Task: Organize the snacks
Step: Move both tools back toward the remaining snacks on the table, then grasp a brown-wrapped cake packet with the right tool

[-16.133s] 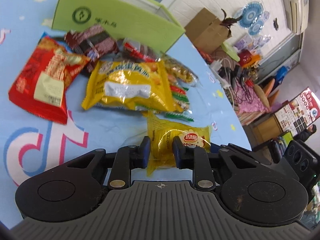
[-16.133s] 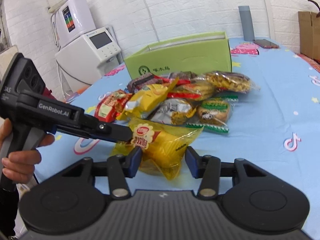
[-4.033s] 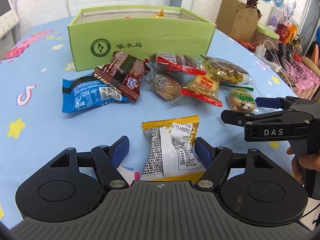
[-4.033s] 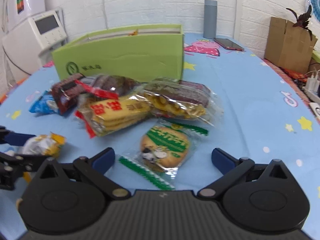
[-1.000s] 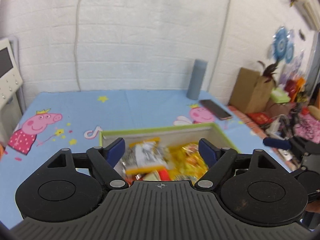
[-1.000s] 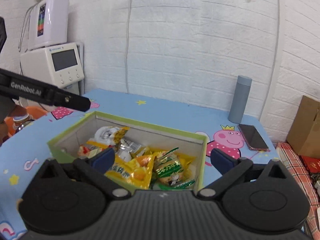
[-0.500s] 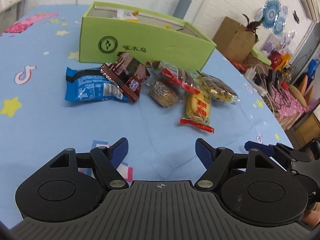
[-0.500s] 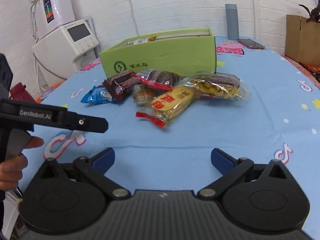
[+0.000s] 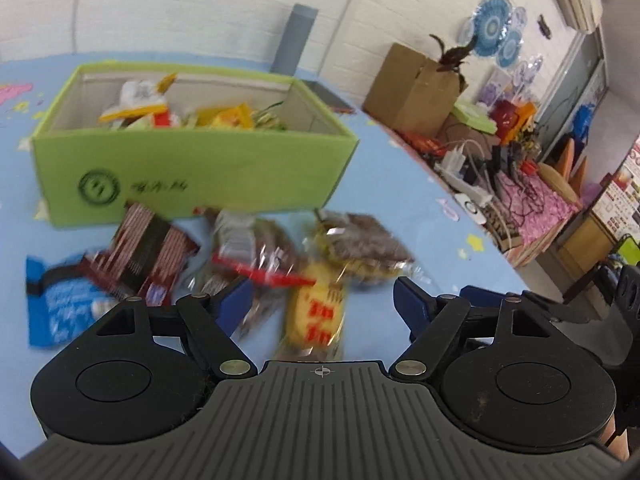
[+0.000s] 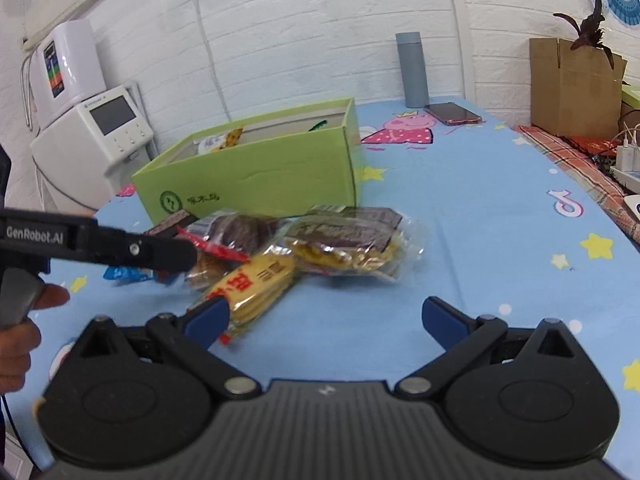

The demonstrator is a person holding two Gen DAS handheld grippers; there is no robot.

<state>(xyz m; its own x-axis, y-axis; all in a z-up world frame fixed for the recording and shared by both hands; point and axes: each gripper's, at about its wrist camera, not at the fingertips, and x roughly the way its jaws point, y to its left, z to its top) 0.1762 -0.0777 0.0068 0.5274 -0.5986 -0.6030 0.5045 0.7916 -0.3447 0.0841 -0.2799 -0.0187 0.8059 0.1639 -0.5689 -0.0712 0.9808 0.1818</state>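
Note:
A green open box (image 9: 192, 168) with several snack packs inside stands on the blue cloth; it also shows in the right wrist view (image 10: 256, 172). Loose packs lie in front of it: a yellow pack with red letters (image 9: 316, 312) (image 10: 252, 284), a clear bag of dark snacks (image 9: 360, 244) (image 10: 344, 240), a red-edged pack (image 9: 252, 248), a dark red pack (image 9: 148, 248) and a blue pack (image 9: 60, 304). My left gripper (image 9: 322, 300) is open and empty just above the yellow pack. My right gripper (image 10: 326, 316) is open and empty, near the yellow pack's end.
A grey bottle (image 10: 412, 70) and a phone (image 10: 452, 114) lie behind the box. A cardboard box with a plant (image 10: 572, 84) stands at the right. A white appliance (image 10: 88, 140) stands at the left. The table's right edge borders cluttered cables (image 9: 472, 176).
Both grippers have moved forward toward the pile of loose packs. The yellow pack now lies between the left gripper's fingers. Both stay open and empty.

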